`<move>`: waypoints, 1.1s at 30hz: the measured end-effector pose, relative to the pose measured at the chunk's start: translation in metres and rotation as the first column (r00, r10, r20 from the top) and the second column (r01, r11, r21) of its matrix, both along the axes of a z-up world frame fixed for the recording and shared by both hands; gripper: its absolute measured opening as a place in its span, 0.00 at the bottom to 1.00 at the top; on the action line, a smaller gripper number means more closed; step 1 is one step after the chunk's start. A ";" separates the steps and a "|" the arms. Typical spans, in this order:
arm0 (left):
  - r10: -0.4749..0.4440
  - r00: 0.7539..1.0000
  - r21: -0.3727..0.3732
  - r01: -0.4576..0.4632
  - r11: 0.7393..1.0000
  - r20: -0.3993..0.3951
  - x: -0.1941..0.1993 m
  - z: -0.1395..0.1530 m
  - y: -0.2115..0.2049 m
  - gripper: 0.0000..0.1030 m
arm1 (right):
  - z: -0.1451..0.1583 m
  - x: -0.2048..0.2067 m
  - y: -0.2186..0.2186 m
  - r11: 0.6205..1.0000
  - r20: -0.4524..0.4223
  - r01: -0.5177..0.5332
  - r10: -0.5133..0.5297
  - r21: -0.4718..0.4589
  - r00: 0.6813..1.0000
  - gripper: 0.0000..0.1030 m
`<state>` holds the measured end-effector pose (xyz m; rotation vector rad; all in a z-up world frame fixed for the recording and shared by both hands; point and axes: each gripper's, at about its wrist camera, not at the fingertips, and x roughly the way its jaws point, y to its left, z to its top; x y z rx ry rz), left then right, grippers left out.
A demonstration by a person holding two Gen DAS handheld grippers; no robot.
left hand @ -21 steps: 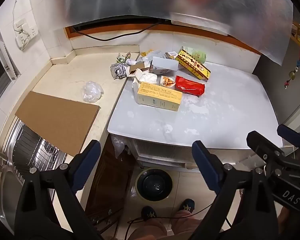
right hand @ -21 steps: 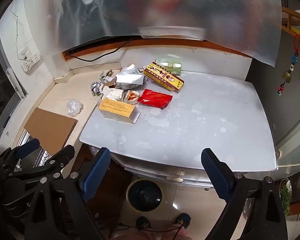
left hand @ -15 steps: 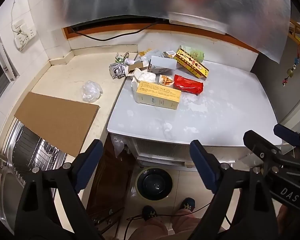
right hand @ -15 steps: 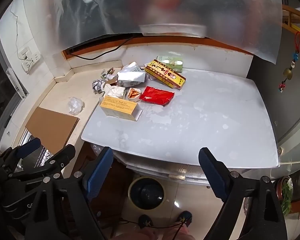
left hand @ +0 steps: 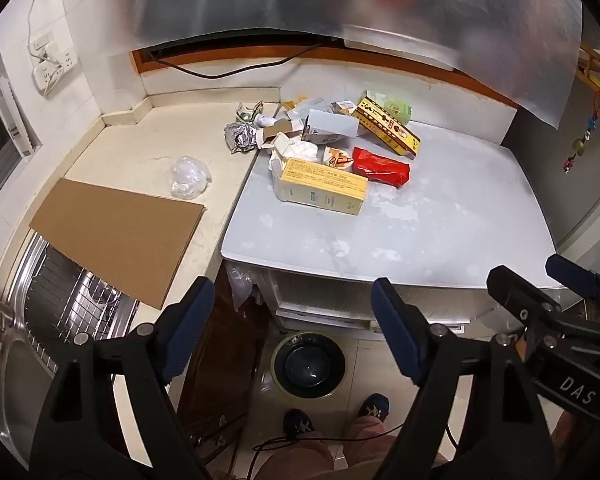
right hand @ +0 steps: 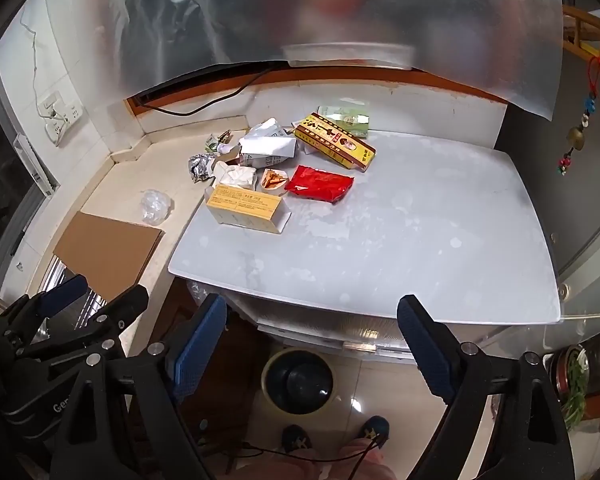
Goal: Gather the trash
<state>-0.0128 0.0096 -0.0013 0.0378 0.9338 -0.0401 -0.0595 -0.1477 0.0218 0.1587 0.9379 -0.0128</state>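
Note:
A heap of trash lies at the far left of the white table (left hand: 440, 232) (right hand: 400, 248): a yellow carton (left hand: 322, 192) (right hand: 246, 208), a red wrapper (left hand: 380, 166) (right hand: 320, 183), a long yellow-red box (left hand: 388, 130) (right hand: 336, 142), a white carton (left hand: 332, 128) (right hand: 266, 146) and crumpled foil (left hand: 240, 138) (right hand: 199, 166). A clear plastic wad (left hand: 188, 178) (right hand: 155, 206) rests on the beige counter. Both grippers hang well short of the table, above the floor. My left gripper (left hand: 292, 320) is open and empty. My right gripper (right hand: 312, 344) is open and empty.
A dark round bin (left hand: 309, 364) (right hand: 298, 380) stands on the floor under the table's near edge. A cardboard sheet (left hand: 116, 236) (right hand: 108, 248) covers part of a steel sink with a wire rack (left hand: 68, 300). A person's shoes (left hand: 374, 410) show below.
Both grippers have drifted slightly, so the table and trash sit a little lower and to the right in the right wrist view. Both stay open and empty.

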 end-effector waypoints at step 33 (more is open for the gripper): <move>-0.044 0.999 -0.006 0.044 0.999 -0.028 -0.009 -0.010 0.028 0.76 | -0.001 -0.014 0.033 1.000 -0.011 0.002 -0.002 0.019 1.000 0.80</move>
